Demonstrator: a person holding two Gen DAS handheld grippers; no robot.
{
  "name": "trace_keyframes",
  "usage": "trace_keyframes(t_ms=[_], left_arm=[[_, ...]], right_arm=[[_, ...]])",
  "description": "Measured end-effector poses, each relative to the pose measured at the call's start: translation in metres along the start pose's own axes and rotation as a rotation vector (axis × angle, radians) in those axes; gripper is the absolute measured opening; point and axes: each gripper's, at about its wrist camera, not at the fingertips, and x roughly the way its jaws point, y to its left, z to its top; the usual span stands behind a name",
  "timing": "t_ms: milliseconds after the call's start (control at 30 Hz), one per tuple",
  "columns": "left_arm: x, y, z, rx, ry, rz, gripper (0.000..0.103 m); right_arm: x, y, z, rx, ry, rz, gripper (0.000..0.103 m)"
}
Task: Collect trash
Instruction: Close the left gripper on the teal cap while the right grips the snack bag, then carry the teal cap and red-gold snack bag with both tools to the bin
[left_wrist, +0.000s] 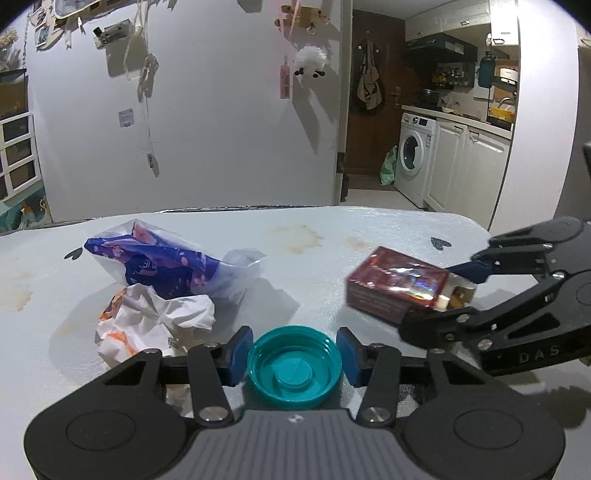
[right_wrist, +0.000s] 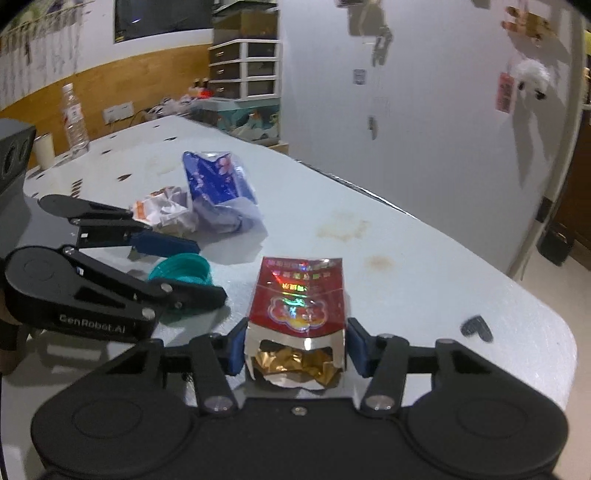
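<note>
A teal bottle cap (left_wrist: 294, 365) lies open side up on the pale table (left_wrist: 314, 258), between the blue pads of my left gripper (left_wrist: 294, 352); the pads stand close beside it, with small gaps. It also shows in the right wrist view (right_wrist: 183, 271). A red cigarette pack (right_wrist: 297, 306) with a torn open end lies between the pads of my right gripper (right_wrist: 295, 349), which touch its sides. The pack also shows in the left wrist view (left_wrist: 397, 286). A crumpled white paper (left_wrist: 155, 321) and a blue plastic wrapper (left_wrist: 166, 262) lie at the left.
A water bottle (right_wrist: 75, 118) and a white cup (right_wrist: 44, 149) stand at the table's far end. A black box (right_wrist: 13, 155) is at the left edge. The table's edge (right_wrist: 517, 284) runs along the right. A wall stands behind.
</note>
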Motion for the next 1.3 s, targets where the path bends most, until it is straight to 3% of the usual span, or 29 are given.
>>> trace_keyframes(t_ms=[367, 833, 1300], left_arm=[[-0.021, -0.015, 0.004, -0.004, -0.047, 0.016, 0.050], [-0.046, -0.043, 0.004, -0.069, -0.082, 0.037, 0.050], [-0.065, -0.126, 0.004, -0.033, -0.111, -0.029, 0.050]], right_arm=[[-0.031, -0.012, -0.014, 0.162, -0.068, -0.151, 0.051], [-0.089, -0.013, -0.032, 0.222, -0.147, -0.207, 0.051], [-0.163, -0.038, -0.073, 0.262, -0.190, -0.283, 0.051]])
